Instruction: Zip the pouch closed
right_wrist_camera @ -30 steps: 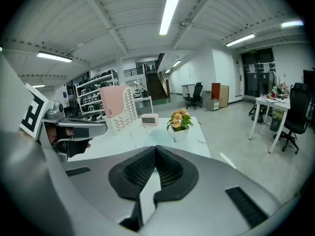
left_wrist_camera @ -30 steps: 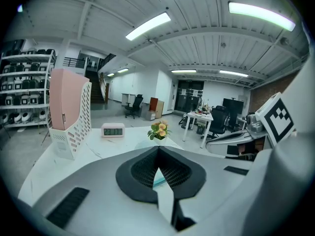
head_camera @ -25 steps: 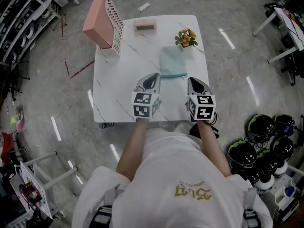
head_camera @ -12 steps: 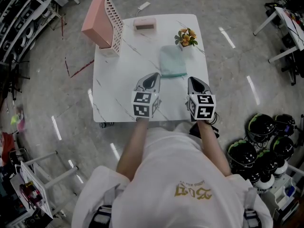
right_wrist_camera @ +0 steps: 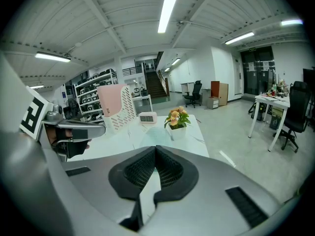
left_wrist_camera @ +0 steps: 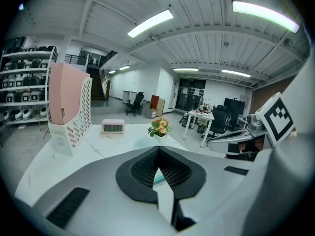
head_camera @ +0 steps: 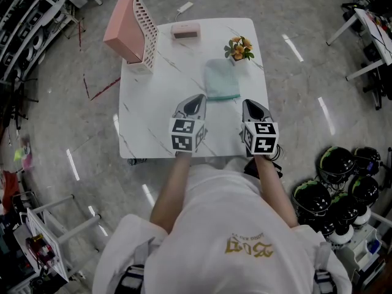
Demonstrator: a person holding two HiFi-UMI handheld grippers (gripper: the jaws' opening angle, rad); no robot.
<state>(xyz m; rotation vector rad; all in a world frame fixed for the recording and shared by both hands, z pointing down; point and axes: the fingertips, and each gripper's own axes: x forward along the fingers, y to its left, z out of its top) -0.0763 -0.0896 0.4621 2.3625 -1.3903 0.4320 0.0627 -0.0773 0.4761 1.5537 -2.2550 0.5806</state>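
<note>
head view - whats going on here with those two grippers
A person holds a gripper in each hand over the near side of the white table. The left gripper and right gripper are both shut and empty, just short of the green pouch, which lies flat beside a flower pot. The zipping has not begun.

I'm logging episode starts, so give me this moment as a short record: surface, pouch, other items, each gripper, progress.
surface: white table
pouch: teal, lying flat just ahead of both grippers, held by neither; zip too small to read
other items: flowerpot beside the pouch's far end; clock and pink file rack at the far side
left gripper: shut, empty
right gripper: shut, empty
progress: zipping not yet begun
</note>
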